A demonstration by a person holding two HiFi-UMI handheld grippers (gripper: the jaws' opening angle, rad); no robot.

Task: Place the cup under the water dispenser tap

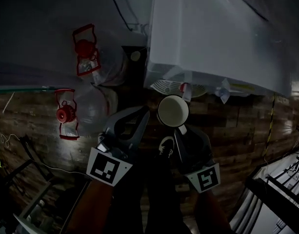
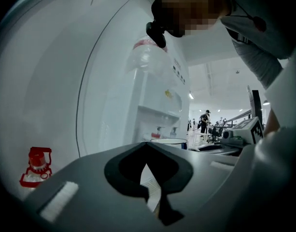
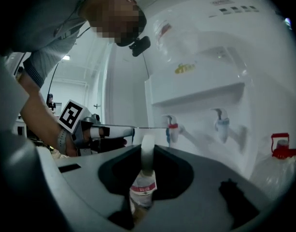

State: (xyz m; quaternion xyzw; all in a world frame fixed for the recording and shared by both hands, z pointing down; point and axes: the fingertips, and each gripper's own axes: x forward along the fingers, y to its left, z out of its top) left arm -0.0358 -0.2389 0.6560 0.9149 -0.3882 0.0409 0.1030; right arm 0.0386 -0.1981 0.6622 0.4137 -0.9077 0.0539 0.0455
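A white cup [image 1: 172,110] hangs mouth-up just in front of the dispenser's drip tray [image 1: 165,86], a little short of the red tap [image 1: 186,88]. My right gripper [image 1: 181,130] is shut on the cup's handle [image 3: 147,153], which stands upright between its jaws. In the right gripper view the red tap [image 3: 172,128] and blue tap [image 3: 220,121] lie ahead on the white dispenser [image 3: 201,81]. My left gripper [image 1: 144,112] floats beside the cup on its left, shut with nothing in it. The cup's rim [image 2: 168,141] peeks over its closed tips [image 2: 147,145].
Two big water bottles with red caps [image 1: 84,49] [image 1: 65,114] lie on the wooden floor left of the dispenser. A blue tap [image 1: 222,92] is right of the red one. Metal frames stand at the lower right [image 1: 278,194], cables at the left [image 1: 5,140].
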